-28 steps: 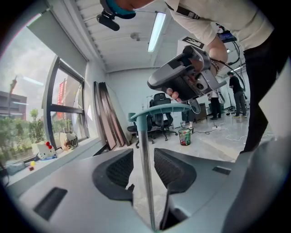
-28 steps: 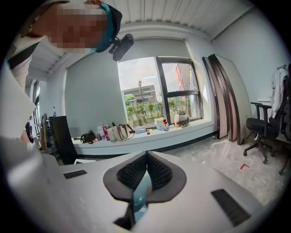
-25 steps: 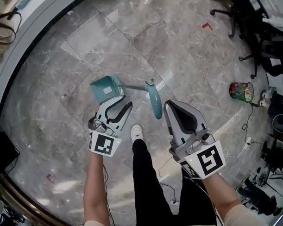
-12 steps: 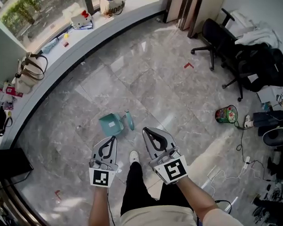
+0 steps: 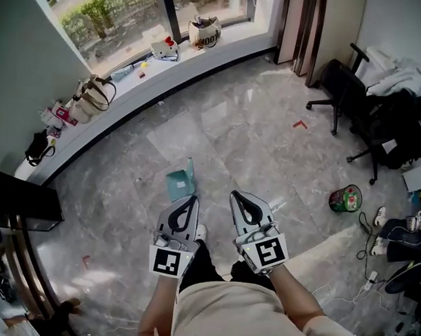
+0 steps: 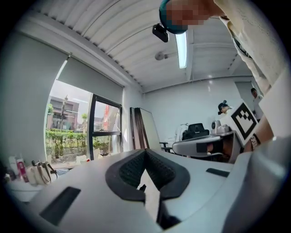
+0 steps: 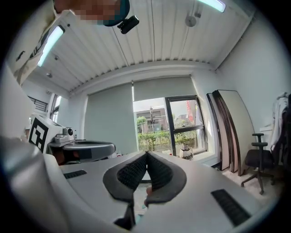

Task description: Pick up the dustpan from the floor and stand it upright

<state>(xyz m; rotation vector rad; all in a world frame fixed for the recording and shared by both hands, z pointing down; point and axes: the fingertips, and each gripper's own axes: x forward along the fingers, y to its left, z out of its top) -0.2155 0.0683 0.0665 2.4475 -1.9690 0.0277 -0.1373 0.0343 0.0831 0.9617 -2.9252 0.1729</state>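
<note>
The teal dustpan (image 5: 178, 185) appears in the head view on the grey marble floor, just beyond my grippers, and seems to stand on its own with its handle (image 5: 190, 166) pointing up. Nothing touches it. My left gripper (image 5: 191, 198) is held high and level, well above the dustpan, shut and empty. My right gripper (image 5: 236, 194) hangs beside it, also shut with nothing between its pads. In the left gripper view the left gripper (image 6: 145, 150) points at the far wall; in the right gripper view the right gripper (image 7: 147, 154) points at the window.
A curved window sill (image 5: 125, 84) with bags and small items runs along the back. Office chairs (image 5: 346, 90) stand at the right, near a green bucket (image 5: 344, 198) and floor cables (image 5: 369, 262). A dark cabinet (image 5: 22, 201) is at the left. The person's shoe (image 5: 199, 232) is below the grippers.
The dustpan lay flat with its handle stretched out to the right; now it stands alone. Both grippers have risen away from it, and the head view has lifted, showing more of the room.
</note>
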